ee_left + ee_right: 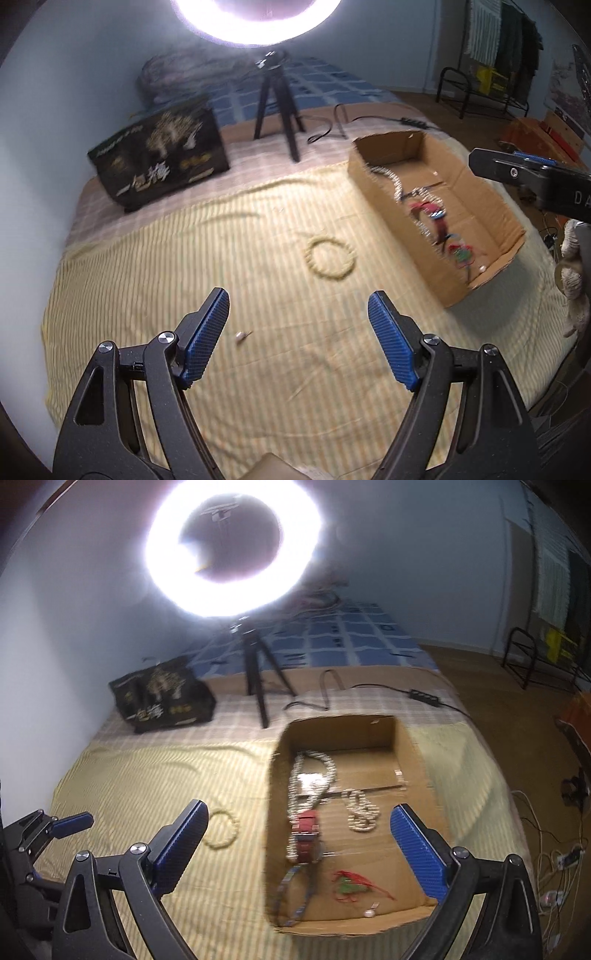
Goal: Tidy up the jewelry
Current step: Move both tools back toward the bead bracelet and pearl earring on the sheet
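Observation:
A cream bead bracelet (330, 259) lies on the yellow striped cloth (184, 280), left of the cardboard box (397, 236); it also shows in the right wrist view (221, 829). A small earring-like piece (242, 335) lies on the cloth near my left gripper (297, 341), which is open and empty. The box (275, 812) holds a silver chain (314, 775), a white bead string (362, 810), a red watch (306, 834), a blue band (291, 897) and a red-green item (351, 886). My right gripper (299, 849) is open and empty above the box.
A ring light on a black tripod (275, 107) stands behind, with its cable (388, 692). A black gift bag (162, 158) sits at the back left by the wall. The bed's edge runs right of the box, with floor cables (554, 860) below.

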A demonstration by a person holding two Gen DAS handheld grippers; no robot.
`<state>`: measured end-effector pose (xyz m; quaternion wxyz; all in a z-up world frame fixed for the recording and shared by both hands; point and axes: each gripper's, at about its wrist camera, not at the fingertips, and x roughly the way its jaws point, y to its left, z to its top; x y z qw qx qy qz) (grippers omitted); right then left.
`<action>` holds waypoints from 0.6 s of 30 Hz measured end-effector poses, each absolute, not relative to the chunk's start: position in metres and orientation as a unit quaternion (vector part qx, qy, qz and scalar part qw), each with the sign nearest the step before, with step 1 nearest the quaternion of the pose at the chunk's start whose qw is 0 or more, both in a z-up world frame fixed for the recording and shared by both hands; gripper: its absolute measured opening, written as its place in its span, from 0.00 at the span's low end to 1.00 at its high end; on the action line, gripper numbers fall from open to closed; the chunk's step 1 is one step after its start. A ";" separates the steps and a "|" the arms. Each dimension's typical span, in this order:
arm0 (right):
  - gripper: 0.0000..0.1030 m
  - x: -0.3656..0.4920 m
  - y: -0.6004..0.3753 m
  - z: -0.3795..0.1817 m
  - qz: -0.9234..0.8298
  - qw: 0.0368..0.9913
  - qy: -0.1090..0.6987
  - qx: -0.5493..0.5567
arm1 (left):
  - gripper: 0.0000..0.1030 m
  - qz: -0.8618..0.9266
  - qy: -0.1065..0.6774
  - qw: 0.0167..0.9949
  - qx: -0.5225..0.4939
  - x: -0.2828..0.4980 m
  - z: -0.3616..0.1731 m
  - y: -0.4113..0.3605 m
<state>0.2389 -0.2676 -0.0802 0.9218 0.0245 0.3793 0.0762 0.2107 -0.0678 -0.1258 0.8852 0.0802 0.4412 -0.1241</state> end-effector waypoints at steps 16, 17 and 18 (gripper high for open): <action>0.73 0.270 -0.170 -0.133 0.139 0.878 0.457 -0.018 | 0.78 -0.092 0.487 0.867 0.062 0.191 -0.185 -0.010; 0.71 0.273 -0.167 -0.137 0.140 0.875 0.463 -0.016 | 0.78 -0.090 0.487 0.867 0.060 0.191 -0.187 -0.008; 0.68 0.275 -0.163 -0.140 0.141 0.873 0.467 -0.015 | 0.77 -0.089 0.488 0.867 0.056 0.191 -0.189 -0.006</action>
